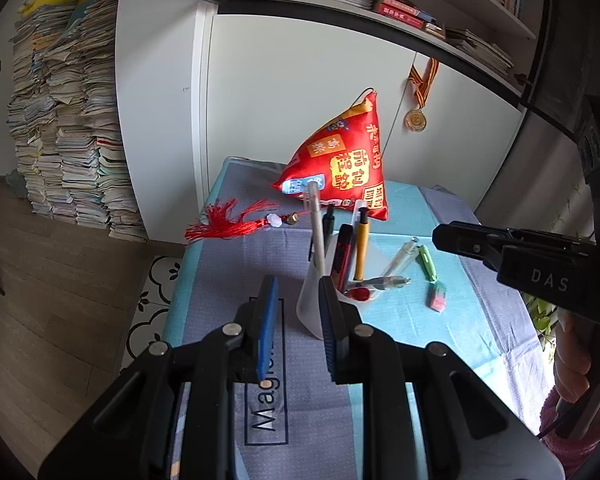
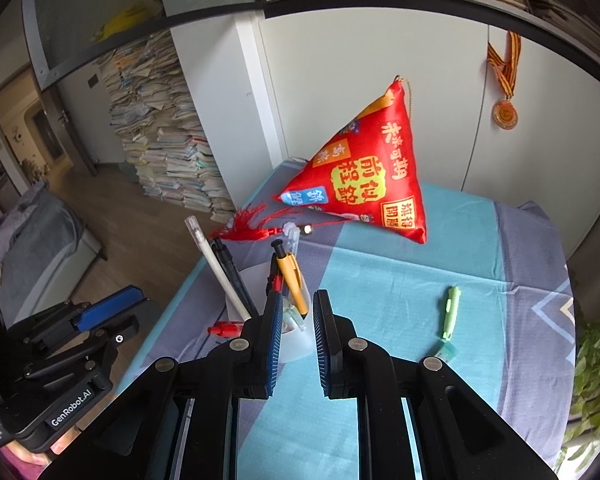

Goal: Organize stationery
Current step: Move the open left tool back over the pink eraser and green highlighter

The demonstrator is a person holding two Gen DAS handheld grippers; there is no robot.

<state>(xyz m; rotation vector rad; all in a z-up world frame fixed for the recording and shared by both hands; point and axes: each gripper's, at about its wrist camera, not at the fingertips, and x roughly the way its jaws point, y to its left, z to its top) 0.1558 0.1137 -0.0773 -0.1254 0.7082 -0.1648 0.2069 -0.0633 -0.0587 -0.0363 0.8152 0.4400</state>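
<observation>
A white translucent pen cup (image 1: 310, 300) (image 2: 300, 346) stands on the table and holds several pens, among them a white pen (image 1: 317, 232) and a yellow pen (image 1: 362, 246) (image 2: 290, 280). My left gripper (image 1: 298, 292) is open, its right finger against the cup's near side. My right gripper (image 2: 296, 308) is open and empty just above the cup. A clear pen (image 1: 400, 258), a green pen (image 1: 427, 262) (image 2: 449, 312) and a small green-red eraser (image 1: 437, 295) (image 2: 444, 350) lie on the cloth to the right. A red-tipped pen (image 2: 226, 328) leans at the cup.
A red pyramid cushion (image 1: 340, 168) (image 2: 364, 172) with a red tassel (image 1: 228, 224) sits at the table's back. The blue-grey cloth (image 1: 400, 320) covers the table. Tall paper stacks (image 1: 68, 120) stand on the floor to the left. A medal (image 1: 415, 120) hangs on the wall.
</observation>
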